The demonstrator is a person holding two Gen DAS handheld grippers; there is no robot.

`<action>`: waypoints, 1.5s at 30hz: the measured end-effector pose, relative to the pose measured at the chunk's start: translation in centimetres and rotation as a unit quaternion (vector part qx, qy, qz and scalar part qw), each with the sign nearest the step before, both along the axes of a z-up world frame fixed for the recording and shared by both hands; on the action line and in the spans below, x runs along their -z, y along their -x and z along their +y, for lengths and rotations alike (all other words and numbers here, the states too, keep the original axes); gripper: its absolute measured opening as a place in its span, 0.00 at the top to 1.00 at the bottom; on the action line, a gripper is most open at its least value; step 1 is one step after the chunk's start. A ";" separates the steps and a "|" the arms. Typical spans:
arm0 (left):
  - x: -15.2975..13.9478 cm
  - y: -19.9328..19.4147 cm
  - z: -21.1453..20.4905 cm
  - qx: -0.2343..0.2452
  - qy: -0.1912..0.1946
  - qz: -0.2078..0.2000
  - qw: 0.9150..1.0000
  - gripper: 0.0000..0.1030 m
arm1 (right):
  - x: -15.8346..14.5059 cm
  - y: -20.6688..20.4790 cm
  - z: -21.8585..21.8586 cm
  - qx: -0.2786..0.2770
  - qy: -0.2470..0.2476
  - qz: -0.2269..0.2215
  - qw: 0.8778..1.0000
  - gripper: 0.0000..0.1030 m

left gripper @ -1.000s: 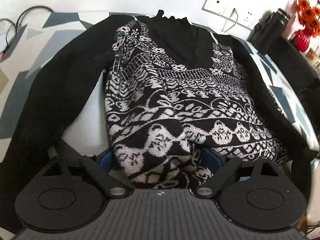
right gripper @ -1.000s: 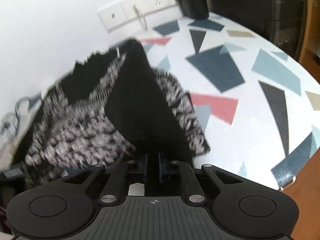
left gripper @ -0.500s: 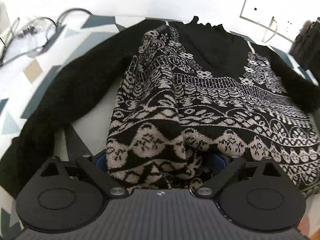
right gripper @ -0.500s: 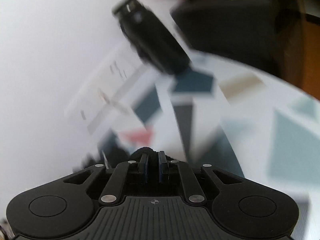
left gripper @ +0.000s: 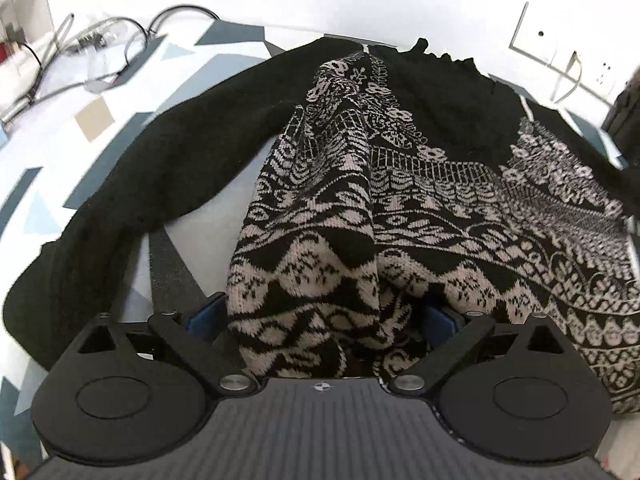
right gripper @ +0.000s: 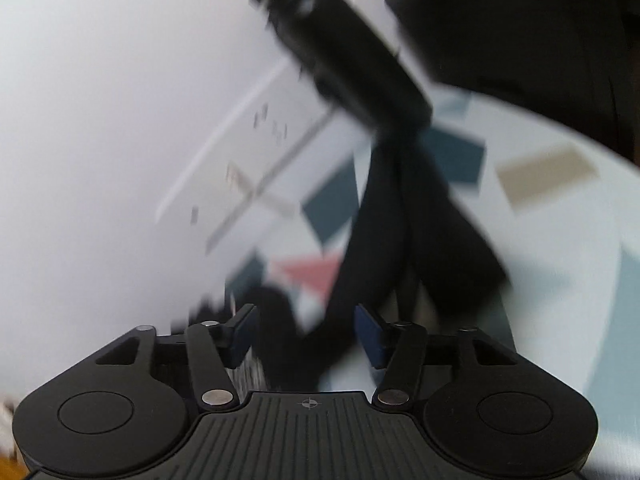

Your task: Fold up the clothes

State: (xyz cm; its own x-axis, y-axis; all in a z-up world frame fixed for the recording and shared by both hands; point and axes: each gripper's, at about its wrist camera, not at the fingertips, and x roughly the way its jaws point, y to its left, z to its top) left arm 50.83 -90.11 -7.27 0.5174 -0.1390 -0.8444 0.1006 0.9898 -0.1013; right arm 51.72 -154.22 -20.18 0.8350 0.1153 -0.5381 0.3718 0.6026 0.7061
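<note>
A black sweater with a black-and-white patterned front (left gripper: 420, 200) lies spread on the patterned table; its left sleeve (left gripper: 132, 200) curves down the left side. My left gripper (left gripper: 322, 316) stands wide open at the hem, and bunched patterned fabric lies between its blue pads (left gripper: 204, 316) in a raised ridge. In the blurred right wrist view, the jaws of my right gripper (right gripper: 306, 334) are opening. The black sleeve (right gripper: 400, 220) hangs loose between them and trails away over the table; the pads (right gripper: 370, 336) stand off it.
The table wears a white cloth with grey, blue and red shapes (left gripper: 100, 120). Cables (left gripper: 100, 52) lie at the far left, wall sockets (left gripper: 560, 52) at the back. A black cylinder (right gripper: 340, 52) and a black box (right gripper: 520, 28) stand beyond the sleeve.
The right gripper's jaws, shut on the black sleeve before, have parted and the sleeve now lies loose. Its view swung from the sweater toward the wall. The left view turned slightly.
</note>
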 end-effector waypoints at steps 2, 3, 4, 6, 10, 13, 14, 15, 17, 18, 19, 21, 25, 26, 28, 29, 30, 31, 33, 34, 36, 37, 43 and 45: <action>0.1 0.0 0.6 0.014 0.012 -0.001 1.000 0.04 | 1.2 1.9 1.7 -0.018 -0.015 0.013 1.000 0.49; 0.1 0.1 0.8 0.025 0.015 -0.006 1.000 0.04 | 1.6 2.8 2.6 -0.026 -0.021 0.019 0.999 0.49; 0.2 0.2 1.0 0.036 0.017 -0.011 0.999 0.04 | 2.0 3.5 3.6 -0.034 -0.024 0.026 0.999 0.49; 0.5 0.6 1.3 0.059 0.020 -0.019 0.998 0.04 | 2.0 4.8 6.3 -0.056 -0.011 0.045 0.997 0.49; 1.2 1.2 2.4 0.092 0.033 -0.034 0.995 0.04 | 1.9 7.2 10.2 -0.080 0.031 0.068 0.994 0.49; 1.3 1.7 2.8 0.129 0.050 -0.045 0.989 0.06 | 2.1 8.9 12.6 -0.091 0.044 0.078 0.992 0.50; 1.2 1.9 2.9 0.144 0.056 -0.046 0.987 0.12 | 2.1 9.3 13.1 -0.091 0.045 0.079 0.992 0.51; 1.2 2.1 3.0 0.160 0.063 -0.046 0.984 0.17 | 2.2 9.8 13.6 -0.091 0.045 0.080 0.992 0.51; 1.0 2.5 3.2 0.191 0.077 -0.044 0.978 0.42 | 2.3 10.5 14.5 -0.082 0.046 0.069 0.993 0.51; 0.9 2.5 3.4 0.198 0.080 -0.043 0.976 0.50 | 2.3 10.8 14.9 -0.073 0.048 0.065 0.994 0.53; 0.9 2.5 3.6 0.206 0.083 -0.042 0.974 0.59 | 2.4 11.1 15.2 -0.061 0.048 0.064 0.995 0.56; 0.6 2.5 4.1 0.218 0.092 -0.043 0.971 0.71 | 2.4 11.3 15.6 -0.050 0.041 0.066 0.996 0.77; -1.4 2.6 5.4 0.247 0.115 -0.048 0.961 0.83 | 1.2 12.1 17.2 -0.044 0.068 0.038 0.996 0.84; -1.9 2.7 5.7 0.254 0.121 -0.049 0.958 0.85 | 0.6 12.3 17.4 -0.042 0.069 0.027 0.996 0.84; -3.6 2.9 6.5 0.271 0.131 -0.059 0.952 0.86 | -1.0 12.7 17.6 -0.037 0.054 -0.006 0.998 0.85; -4.6 2.9 6.9 0.278 0.135 -0.065 0.949 0.86 | -2.0 13.0 17.5 -0.036 0.051 -0.027 0.998 0.85; -5.5 2.7 7.2 0.282 0.136 -0.070 0.947 0.86 | -3.1 13.2 17.4 -0.035 0.050 -0.050 0.997 0.86; -6.5 2.3 7.5 0.281 0.136 -0.076 0.947 0.87 | -4.3 13.3 17.2 -0.031 0.054 -0.071 0.996 0.88; -8.3 0.9 8.0 0.273 0.142 -0.095 0.947 0.89 | -6.5 12.6 16.2 -0.022 0.067 -0.103 0.992 0.94; -9.0 -0.2 8.0 0.266 0.147 -0.104 0.947 0.90 | -7.4 11.6 15.5 -0.021 0.074 -0.111 0.991 0.94; -9.7 -2.7 7.6 0.245 0.152 -0.124 0.950 0.90 | -8.6 8.6 13.8 -0.015 0.089 -0.114 0.989 0.94; -9.6 -4.3 7.2 0.224 0.151 -0.135 0.953 0.90 | -8.7 7.0 13.2 -0.008 0.097 -0.112 0.989 0.94; -5.2 -10.0 3.9 0.130 0.068 -0.082 0.986 0.27 | -6.0 -0.9 11.8 0.049 0.119 -0.041 0.991 0.58; -3.8 -9.0 4.2 0.141 0.066 -0.054 0.986 0.27 | -4.5 -1.4 12.3 0.029 0.125 -0.007 0.992 0.57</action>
State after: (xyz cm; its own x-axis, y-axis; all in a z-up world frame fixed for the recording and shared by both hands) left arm 59.79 -85.90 -3.43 0.5284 -0.3958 -0.7511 0.3868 0.8998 -0.2020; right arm 53.13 -141.96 -15.64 0.8442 -0.0680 -0.5318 0.4015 0.7376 0.5430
